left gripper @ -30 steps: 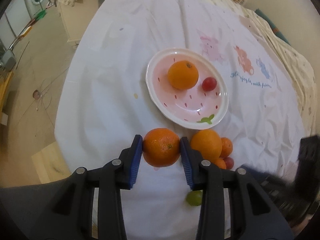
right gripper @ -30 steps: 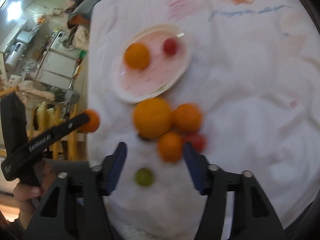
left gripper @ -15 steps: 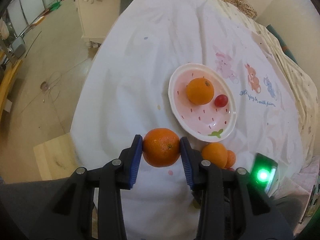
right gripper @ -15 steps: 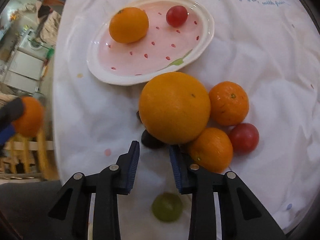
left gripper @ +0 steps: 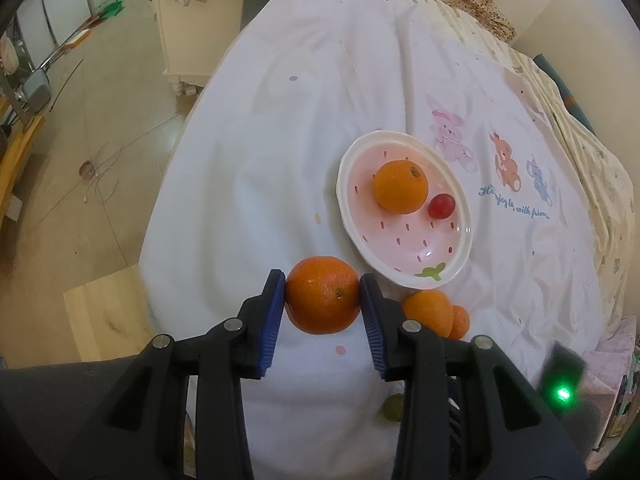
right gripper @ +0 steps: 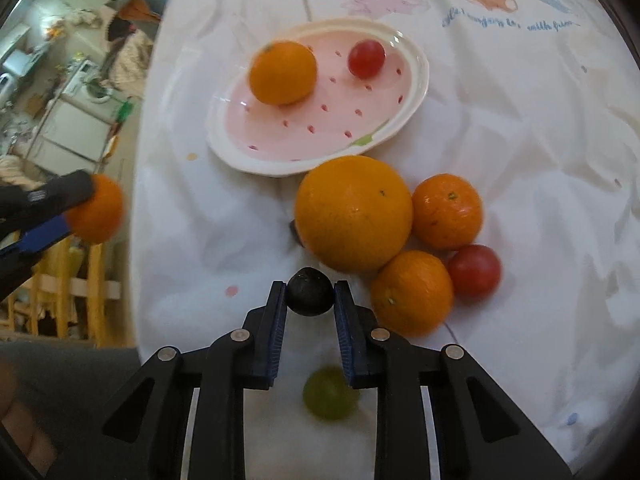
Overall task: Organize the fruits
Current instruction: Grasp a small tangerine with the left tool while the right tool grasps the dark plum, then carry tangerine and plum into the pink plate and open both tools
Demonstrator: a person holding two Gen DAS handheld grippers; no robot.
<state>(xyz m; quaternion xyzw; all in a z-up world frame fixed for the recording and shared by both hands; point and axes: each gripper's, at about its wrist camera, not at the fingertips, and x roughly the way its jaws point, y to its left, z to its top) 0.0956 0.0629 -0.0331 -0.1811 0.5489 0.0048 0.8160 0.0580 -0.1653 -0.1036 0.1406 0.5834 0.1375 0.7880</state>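
My left gripper (left gripper: 323,298) is shut on an orange mandarin (left gripper: 323,294), held above the cloth just short of the pink-and-white plate (left gripper: 416,240). On the plate lie an orange (left gripper: 401,187) and a red grape (left gripper: 441,206). The jaws of my right gripper (right gripper: 310,293) are closing, and both pads touch a small dark grape (right gripper: 310,295) between them. Just beyond it lie a big orange (right gripper: 354,214), two mandarins (right gripper: 447,211) (right gripper: 412,292) and a red fruit (right gripper: 474,270). A green grape (right gripper: 330,392) lies below the right fingers.
A white cloth with cartoon animals (left gripper: 506,162) covers the table. Its rounded edge (left gripper: 160,216) drops off on the left to a bare floor, where a wooden board (left gripper: 104,312) and a white cabinet (left gripper: 188,40) stand. In the right wrist view the left gripper (right gripper: 72,210) is at the far left.
The right gripper came down to the fruit pile and narrowed its jaws from wide apart onto the dark grape. The left gripper, still gripping the mandarin, drew back a little from the plate.
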